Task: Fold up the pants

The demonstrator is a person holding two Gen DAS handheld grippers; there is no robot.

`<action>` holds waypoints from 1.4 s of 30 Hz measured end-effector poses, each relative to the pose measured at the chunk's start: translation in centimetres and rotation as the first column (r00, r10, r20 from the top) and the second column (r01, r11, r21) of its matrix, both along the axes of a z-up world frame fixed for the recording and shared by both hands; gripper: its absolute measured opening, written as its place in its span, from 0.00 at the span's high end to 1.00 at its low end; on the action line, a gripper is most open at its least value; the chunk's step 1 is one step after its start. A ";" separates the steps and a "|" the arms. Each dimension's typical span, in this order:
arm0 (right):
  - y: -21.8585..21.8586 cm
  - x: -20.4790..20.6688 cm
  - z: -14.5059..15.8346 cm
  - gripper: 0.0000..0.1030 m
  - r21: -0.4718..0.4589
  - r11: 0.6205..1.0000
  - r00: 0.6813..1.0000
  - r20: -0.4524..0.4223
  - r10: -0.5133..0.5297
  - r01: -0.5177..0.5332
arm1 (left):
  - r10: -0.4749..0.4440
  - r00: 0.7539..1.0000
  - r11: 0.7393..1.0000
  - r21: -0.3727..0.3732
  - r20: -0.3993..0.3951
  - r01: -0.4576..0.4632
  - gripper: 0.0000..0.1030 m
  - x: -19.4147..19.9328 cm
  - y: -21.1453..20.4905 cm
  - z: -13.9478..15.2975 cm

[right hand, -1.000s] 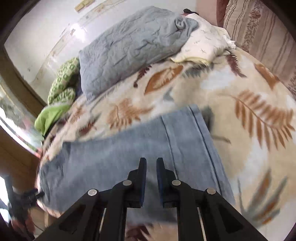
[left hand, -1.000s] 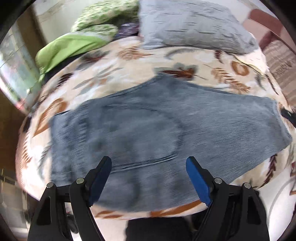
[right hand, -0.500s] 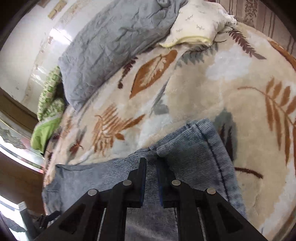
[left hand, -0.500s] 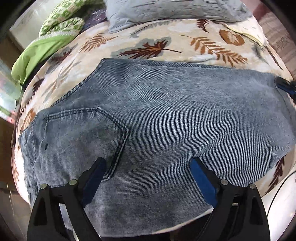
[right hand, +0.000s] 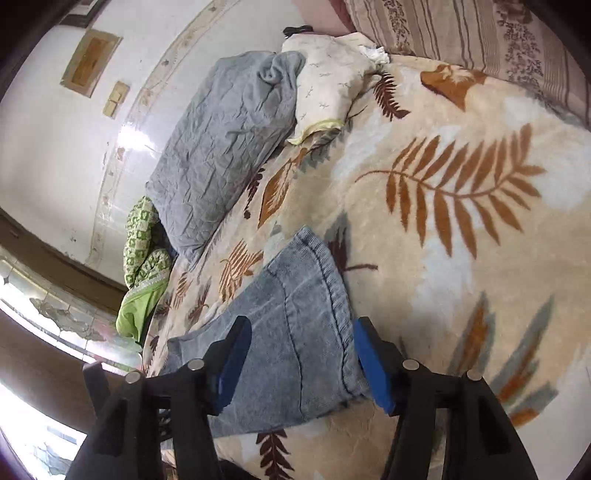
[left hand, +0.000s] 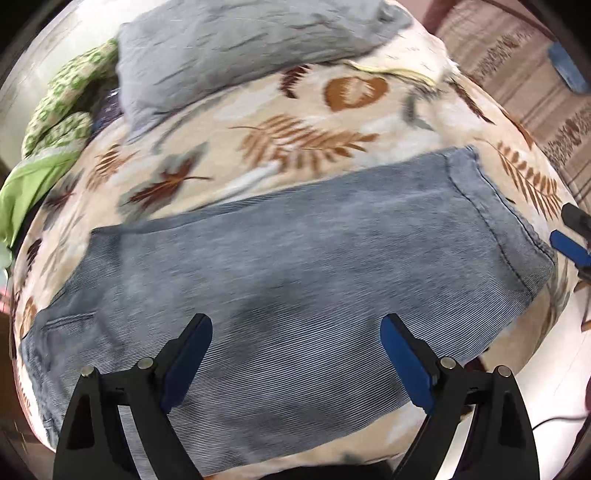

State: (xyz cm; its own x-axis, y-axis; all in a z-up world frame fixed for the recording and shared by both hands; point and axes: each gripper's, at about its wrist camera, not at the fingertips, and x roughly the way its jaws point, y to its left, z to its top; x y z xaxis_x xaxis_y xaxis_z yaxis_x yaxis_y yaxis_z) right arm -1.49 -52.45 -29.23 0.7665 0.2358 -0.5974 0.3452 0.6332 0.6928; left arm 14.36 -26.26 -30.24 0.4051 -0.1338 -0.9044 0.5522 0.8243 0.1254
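Blue-grey denim pants [left hand: 303, 266] lie flat across the leaf-print blanket [left hand: 295, 147], waist with back pocket at the left, leg hem at the right. My left gripper [left hand: 295, 354] is open and empty above the pants' near edge. In the right wrist view the hem end of the pants [right hand: 303, 317] lies on the blanket [right hand: 461, 240]. My right gripper [right hand: 301, 363] is open and empty over the hem, a jaw on each side. It also shows in the left wrist view [left hand: 570, 247], beside the hem.
A grey pillow [left hand: 236, 55] and a cream cloth [right hand: 328, 85] lie at the bed's far side. A green patterned blanket [left hand: 55, 114] is bunched at the far left. A striped headboard cushion [right hand: 480, 33] is at the right. The wall [right hand: 74, 129] is behind.
My right gripper was shut on the pants' hem and has opened, letting the leg lie flat. My left gripper drew back from the pocket area and stayed open.
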 end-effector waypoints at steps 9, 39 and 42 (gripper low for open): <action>0.4 -0.4 -2.9 0.40 -0.077 0.997 0.990 -0.138 -0.010 -0.001 | -0.019 0.998 0.998 0.065 -0.052 0.022 0.07 -0.6 -1.2 -1.6; -0.8 -1.4 -6.5 0.37 0.384 0.918 0.995 -0.034 -0.090 0.097 | 0.064 0.996 0.996 0.059 -0.058 -0.060 0.05 3.4 -3.0 -0.5; -0.9 -1.7 -5.2 0.37 0.267 0.957 0.993 -0.072 -0.097 0.113 | 0.121 0.987 0.992 0.059 -0.108 -0.115 0.05 4.2 -1.0 -1.0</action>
